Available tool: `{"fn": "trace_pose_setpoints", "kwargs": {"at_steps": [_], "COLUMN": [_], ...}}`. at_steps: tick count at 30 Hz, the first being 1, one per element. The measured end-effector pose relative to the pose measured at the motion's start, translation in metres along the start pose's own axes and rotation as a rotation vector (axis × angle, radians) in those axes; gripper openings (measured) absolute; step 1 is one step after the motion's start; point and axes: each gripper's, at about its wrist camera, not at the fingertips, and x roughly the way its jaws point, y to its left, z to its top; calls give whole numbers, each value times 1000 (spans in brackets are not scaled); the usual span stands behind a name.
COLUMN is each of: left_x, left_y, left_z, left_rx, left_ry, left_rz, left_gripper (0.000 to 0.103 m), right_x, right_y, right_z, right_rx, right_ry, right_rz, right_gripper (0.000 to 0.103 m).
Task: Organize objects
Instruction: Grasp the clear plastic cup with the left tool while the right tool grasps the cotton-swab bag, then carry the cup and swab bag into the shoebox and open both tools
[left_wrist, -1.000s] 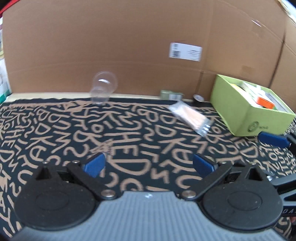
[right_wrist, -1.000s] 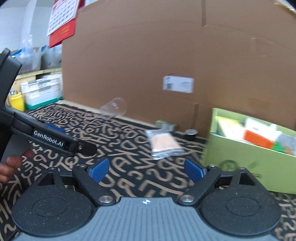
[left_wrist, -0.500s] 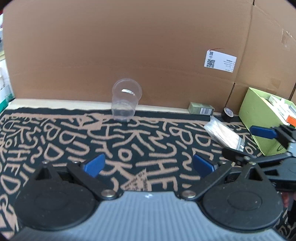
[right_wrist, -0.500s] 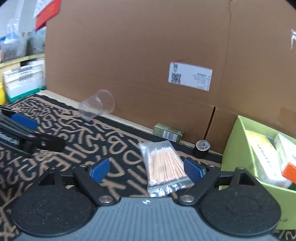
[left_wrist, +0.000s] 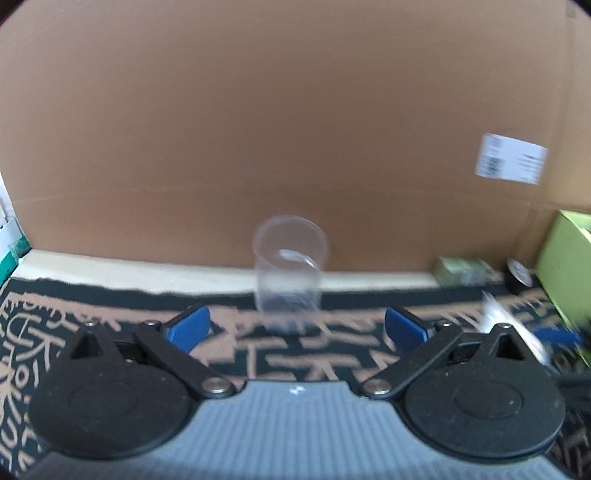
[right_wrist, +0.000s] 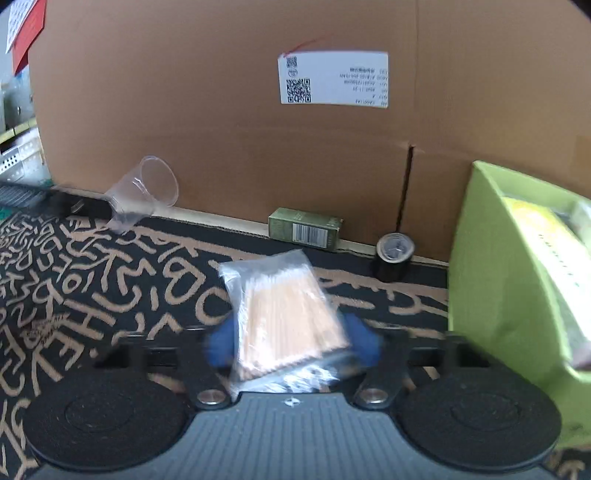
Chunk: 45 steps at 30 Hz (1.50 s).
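Note:
A clear plastic cup (left_wrist: 290, 273) stands upright on the patterned mat by the cardboard wall, straight ahead of my left gripper (left_wrist: 295, 328), whose jaws are open and level with the cup's base, a little short of it. The cup also shows in the right wrist view (right_wrist: 146, 194). My right gripper (right_wrist: 291, 343) has its blurred blue pads on both sides of a clear bag of cotton swabs (right_wrist: 286, 317); the jaws have narrowed around it. The bag's edge shows in the left wrist view (left_wrist: 506, 325).
A lime green box (right_wrist: 517, 295) with packets inside stands at the right. A small green carton (right_wrist: 304, 229) and a black tape roll (right_wrist: 393, 256) lie against the cardboard wall (right_wrist: 258, 147). The black and tan letter-patterned mat (right_wrist: 92, 288) covers the table.
My left gripper has moved forward and left until the cup is centred between its open jaws. My right gripper has advanced onto the swab bag and its jaws have closed in around it.

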Motion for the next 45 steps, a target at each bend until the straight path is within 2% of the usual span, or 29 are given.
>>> {"fn": "trace_pose_setpoints", "kwargs": {"at_steps": [5,7,9,10,11,12,16,18,19,21,24,25,28,31,36,40,45], "left_x": [42,54,60,62,63,65,56,51,50,48,37,32,20,1,-35,-70,-102], "left_y": [10,10,11,11,11,11,9,5,3,-1,-10,-15,-22,-35,-74,-108,-167], "left_z": [20,25,28,28,27,26,17,14,13,10,5,2,0,-4,-2,3,16], "left_rx": [-37,-39,-42,-39,-36,-33,-5,12,15,31,52,71,114,122,171,205,233], "left_ry": [38,60,75,77,88,108,117,115,114,126,127,119,102,97,59,10,-47], "left_rz": [34,27,21,9,-4,-18,-50,-63,-54,-45,-62,-61,-82,-133,-232,-329,-446], "left_gripper": [103,98,87,76,60,52,53,58,62,51,51,47,47,47,47,47,48], "right_x": [-15,-17,-19,-19,-19,-21,-24,-23,-23,-25,-33,-35,-45,-60,-102,-139,-172], "right_y": [13,17,18,17,16,15,16,17,18,22,25,23,18,15,6,-19,-65], "right_z": [-15,-16,-15,-15,-16,-16,-19,-18,-18,-20,-26,-27,-32,-39,-51,-55,-54], "right_rx": [-15,-29,-29,-15,0,8,31,47,47,14,-12,-10,30,70,107,146,202], "right_ry": [-18,-15,-11,-9,-9,-10,-14,-13,-13,-17,-30,-32,-38,-51,-128,-220,-326], "right_rz": [19,35,55,68,84,97,122,114,101,57,35,35,53,79,104,57,-67], "right_gripper": [48,56,62,65,67,68,69,69,63,49,35,32,29,28,28,28,28]}}
